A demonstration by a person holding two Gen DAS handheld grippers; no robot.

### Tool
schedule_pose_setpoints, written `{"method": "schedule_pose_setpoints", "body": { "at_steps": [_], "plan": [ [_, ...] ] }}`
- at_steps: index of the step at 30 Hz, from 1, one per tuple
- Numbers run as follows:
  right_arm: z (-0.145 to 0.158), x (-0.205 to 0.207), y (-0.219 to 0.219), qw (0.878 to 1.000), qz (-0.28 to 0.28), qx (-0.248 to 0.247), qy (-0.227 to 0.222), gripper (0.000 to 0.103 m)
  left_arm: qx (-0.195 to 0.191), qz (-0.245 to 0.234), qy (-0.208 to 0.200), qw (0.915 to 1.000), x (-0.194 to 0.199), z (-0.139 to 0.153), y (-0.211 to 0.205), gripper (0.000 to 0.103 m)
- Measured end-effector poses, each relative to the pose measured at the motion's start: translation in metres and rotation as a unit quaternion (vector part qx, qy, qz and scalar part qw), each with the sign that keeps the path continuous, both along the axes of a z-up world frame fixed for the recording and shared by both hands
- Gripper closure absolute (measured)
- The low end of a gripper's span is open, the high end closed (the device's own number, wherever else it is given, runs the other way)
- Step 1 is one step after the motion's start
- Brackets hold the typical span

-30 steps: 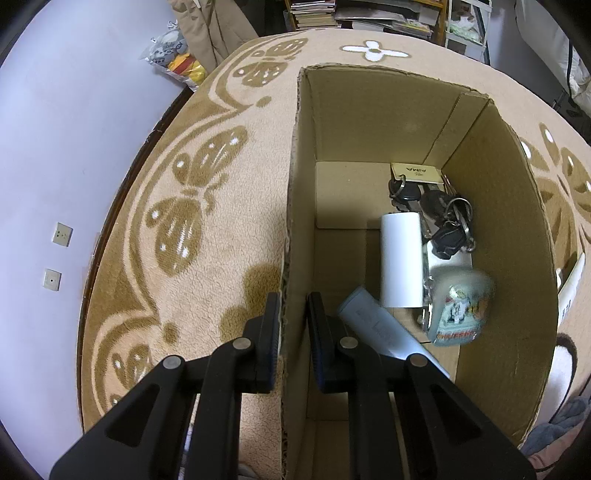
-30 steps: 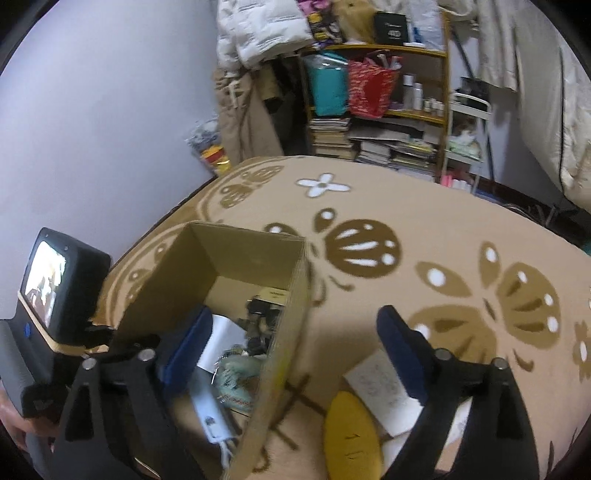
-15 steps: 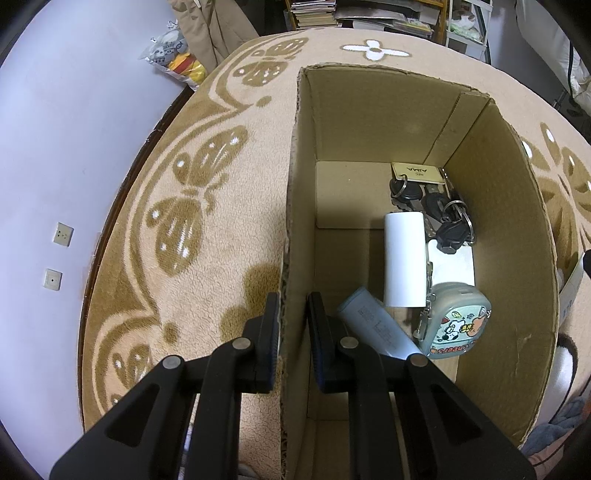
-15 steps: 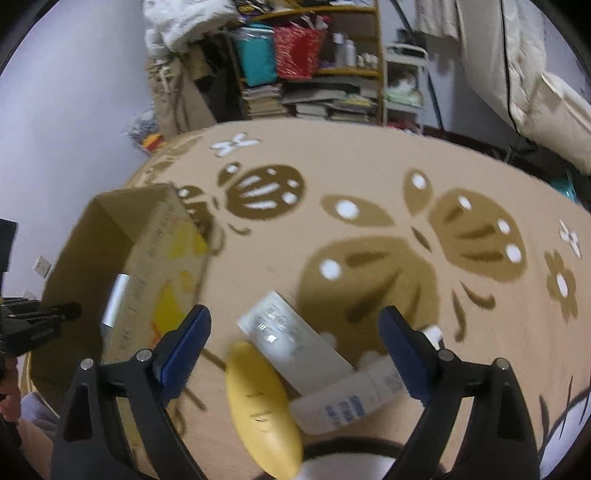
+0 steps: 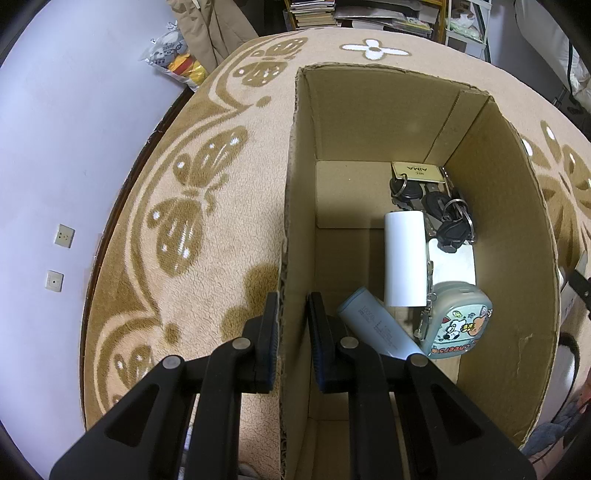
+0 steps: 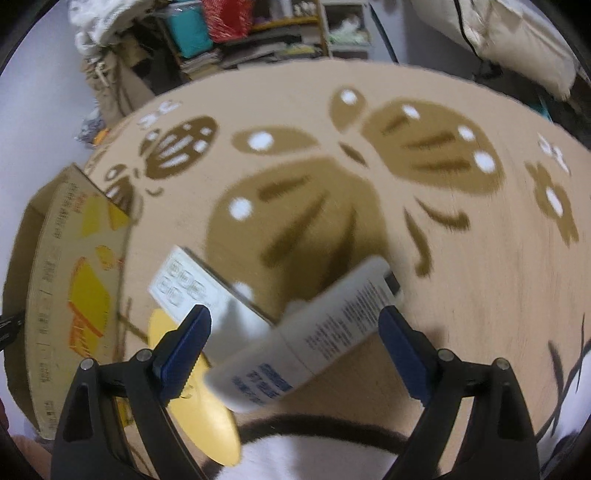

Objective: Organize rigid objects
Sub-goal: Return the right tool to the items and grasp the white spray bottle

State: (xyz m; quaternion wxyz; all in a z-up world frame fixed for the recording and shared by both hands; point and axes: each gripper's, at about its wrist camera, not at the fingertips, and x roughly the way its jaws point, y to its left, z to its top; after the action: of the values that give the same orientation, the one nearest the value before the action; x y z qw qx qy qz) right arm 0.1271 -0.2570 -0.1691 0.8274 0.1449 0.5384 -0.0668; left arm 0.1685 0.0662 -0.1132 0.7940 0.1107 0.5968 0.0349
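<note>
My left gripper (image 5: 291,306) is shut on the left wall of the cardboard box (image 5: 290,229), one finger outside and one inside. Inside the box lie a white cylinder (image 5: 404,262), a pale blue tube (image 5: 376,330), a cartoon-printed case (image 5: 458,325) and a bunch of keys (image 5: 432,201). My right gripper (image 6: 295,325) is open above the rug, its fingers either side of a white tube (image 6: 310,336). A white remote (image 6: 192,284) and a yellow oval object (image 6: 207,406) lie beside the tube, next to the box's printed wall (image 6: 70,295).
The patterned beige rug (image 6: 461,258) spreads around the box. Shelves with books and bags (image 6: 236,33) stand at the far end. A lilac wall (image 5: 55,129) runs along the left. A white and dark furry surface (image 6: 314,450) fills the near edge.
My right gripper swung away from the box, down toward the white tube and remote on the rug. The cartoon case settled in the box. The left gripper stayed clamped on the box wall.
</note>
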Motion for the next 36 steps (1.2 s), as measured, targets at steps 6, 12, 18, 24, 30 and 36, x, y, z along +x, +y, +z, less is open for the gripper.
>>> {"method": "schedule_pose_setpoints", "body": {
  "at_steps": [6, 12, 18, 24, 30, 36],
  "plan": [
    [-0.019, -0.004, -0.008, 0.999, -0.024, 0.031, 0.034, 0.006, 0.000, 0.000, 0.000, 1.0000, 0.000, 0.000, 0.000, 0.087],
    [-0.025, -0.006, -0.011, 0.998, -0.052, 0.026, 0.026, 0.006, 0.003, 0.000, -0.002, 1.0000, 0.000, 0.000, 0.001, 0.085],
    [-0.025, -0.003, -0.007, 0.999, -0.042, 0.019, 0.021, 0.013, 0.005, -0.001, -0.002, 1.0000, 0.000, 0.000, 0.001, 0.085],
    [-0.024, -0.005, -0.009, 0.998, -0.059, 0.027, 0.007, 0.025, 0.005, -0.001, 0.000, 1.0000, 0.000, 0.000, 0.000, 0.088],
    [-0.022, -0.008, -0.017, 0.995, -0.078, 0.053, -0.011, 0.039, 0.002, 0.000, 0.001, 1.0000, 0.001, -0.001, 0.001, 0.088],
    [-0.024, -0.006, -0.012, 0.990, -0.067, 0.117, -0.034, 0.055, -0.001, 0.001, 0.001, 1.0000, 0.000, 0.000, 0.002, 0.088]
  ]
}}
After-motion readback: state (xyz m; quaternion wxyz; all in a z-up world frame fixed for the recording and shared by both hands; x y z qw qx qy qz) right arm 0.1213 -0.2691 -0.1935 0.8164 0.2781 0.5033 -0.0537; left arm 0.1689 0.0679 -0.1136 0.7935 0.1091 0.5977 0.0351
